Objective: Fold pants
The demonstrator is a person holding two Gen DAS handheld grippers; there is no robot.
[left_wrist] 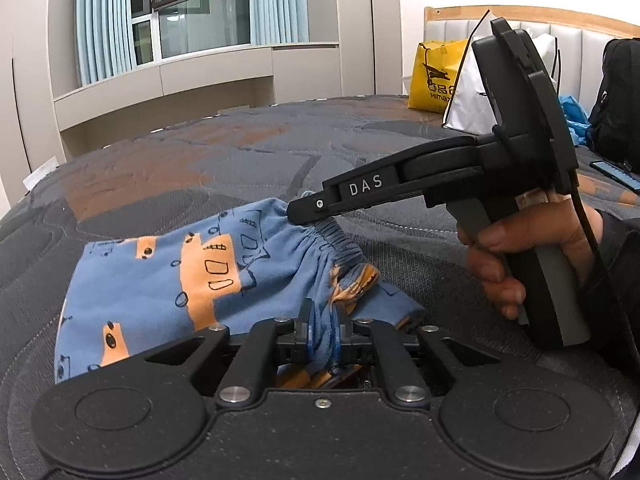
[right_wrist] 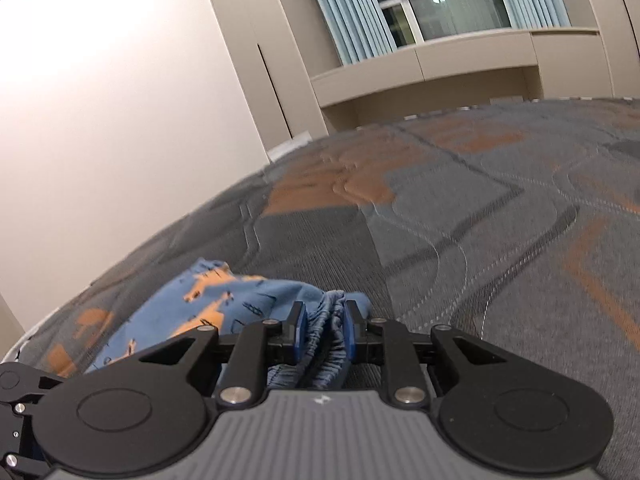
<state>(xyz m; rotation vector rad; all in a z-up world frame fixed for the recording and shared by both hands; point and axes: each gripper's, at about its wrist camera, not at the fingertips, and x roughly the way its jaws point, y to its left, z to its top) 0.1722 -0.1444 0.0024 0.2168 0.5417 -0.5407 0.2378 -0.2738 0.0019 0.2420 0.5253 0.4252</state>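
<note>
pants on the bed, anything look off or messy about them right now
Nothing damaged. The pants are bunched rather than flat: the left gripper pinches a gathered wad of fabric and the right gripper clamps the crumpled elastic waistband, so that end is rumpled on the bed.

the near edge of the pants (left_wrist: 168, 280) disappears under the body of the left gripper (left_wrist: 324, 328), so how far the cloth reaches toward the camera cannot be told. in the right wrist view the right gripper (right_wrist: 325, 330) covers the gathered waistband below its pads, and the left end of the pants is soft with blur. the hand (left_wrist: 520, 256) is cut off at the wrist by the frame's right edge, and the small print on the yellow bag (left_wrist: 434, 76) is too small to read fully.
</note>
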